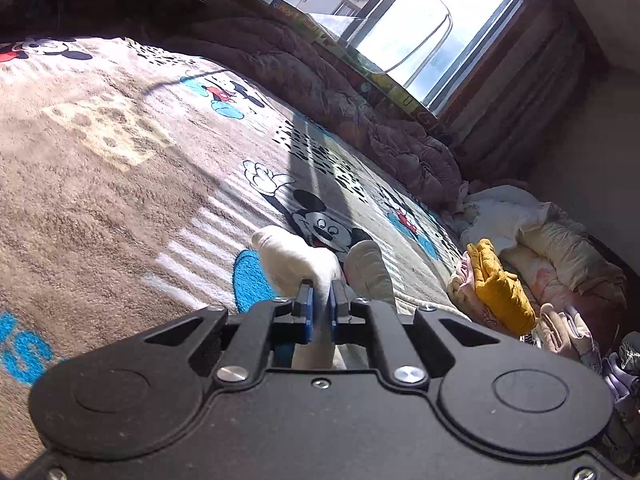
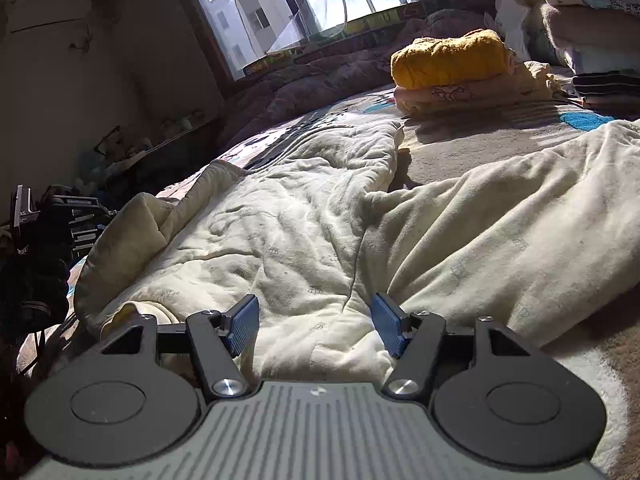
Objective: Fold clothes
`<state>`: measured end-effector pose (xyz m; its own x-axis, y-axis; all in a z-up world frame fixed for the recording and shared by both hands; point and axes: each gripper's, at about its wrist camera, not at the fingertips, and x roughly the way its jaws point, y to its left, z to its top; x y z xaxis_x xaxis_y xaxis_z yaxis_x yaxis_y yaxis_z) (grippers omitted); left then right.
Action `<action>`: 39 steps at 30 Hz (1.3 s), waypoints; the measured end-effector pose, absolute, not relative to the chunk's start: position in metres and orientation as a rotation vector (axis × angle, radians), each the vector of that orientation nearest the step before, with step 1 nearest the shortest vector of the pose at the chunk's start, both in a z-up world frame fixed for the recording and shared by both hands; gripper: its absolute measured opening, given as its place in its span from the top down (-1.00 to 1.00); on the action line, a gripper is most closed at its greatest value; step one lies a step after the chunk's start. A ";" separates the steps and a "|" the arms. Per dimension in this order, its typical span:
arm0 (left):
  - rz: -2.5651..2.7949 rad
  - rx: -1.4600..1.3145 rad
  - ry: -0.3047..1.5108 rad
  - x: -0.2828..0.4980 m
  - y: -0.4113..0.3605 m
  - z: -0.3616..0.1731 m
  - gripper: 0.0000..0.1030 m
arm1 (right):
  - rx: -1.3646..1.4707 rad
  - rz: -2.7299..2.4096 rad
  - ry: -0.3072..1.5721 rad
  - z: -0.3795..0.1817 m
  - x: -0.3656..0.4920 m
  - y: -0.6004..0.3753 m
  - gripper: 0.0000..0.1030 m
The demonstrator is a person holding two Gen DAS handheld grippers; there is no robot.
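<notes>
A cream padded garment (image 2: pixel 304 224) lies spread and wrinkled on the Mickey Mouse blanket (image 1: pixel 120 168). My left gripper (image 1: pixel 322 300) is shut on a bunched edge of the cream garment (image 1: pixel 296 260) and holds it above the blanket. My right gripper (image 2: pixel 314 320) is open, low over the garment, with its blue pads (image 2: pixel 244 324) on either side of a crease. Nothing is between its jaws.
A folded yellow knit (image 2: pixel 448 58) sits on a folded pink piece (image 2: pixel 456 94) at the far side of the bed; the yellow knit also shows in the left wrist view (image 1: pixel 500 284). More piled clothes (image 2: pixel 580 8) lie at the right. A mauve quilt (image 1: pixel 320 80) runs under the window (image 1: pixel 400 20).
</notes>
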<state>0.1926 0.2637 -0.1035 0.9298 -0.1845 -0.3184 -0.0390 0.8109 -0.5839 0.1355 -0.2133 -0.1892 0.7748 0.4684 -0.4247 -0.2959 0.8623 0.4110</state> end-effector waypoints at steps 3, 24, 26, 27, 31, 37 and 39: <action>-0.024 -0.642 0.270 0.157 0.287 -0.093 0.91 | 0.330 0.420 0.539 -0.190 0.135 -0.212 -0.23; 0.286 -0.438 0.314 0.088 0.303 -0.116 0.59 | 0.027 0.296 0.476 -0.162 0.112 -0.159 -0.27; 0.283 -0.384 0.293 0.092 0.296 -0.111 0.53 | -0.036 0.363 0.443 -0.155 0.109 -0.139 -0.23; 0.255 -0.368 0.299 0.099 0.293 -0.112 0.52 | -0.069 0.394 0.435 -0.153 0.111 -0.128 -0.22; 0.092 -0.325 0.336 0.129 0.279 -0.116 0.41 | -0.165 0.490 0.417 -0.154 0.117 -0.087 -0.17; 0.233 -0.124 0.471 0.161 0.253 -0.128 0.23 | -0.206 0.541 0.531 -0.169 0.118 -0.071 -0.26; 0.249 -0.075 0.513 0.170 0.246 -0.130 0.04 | -0.258 0.551 0.521 -0.170 0.106 -0.073 -0.26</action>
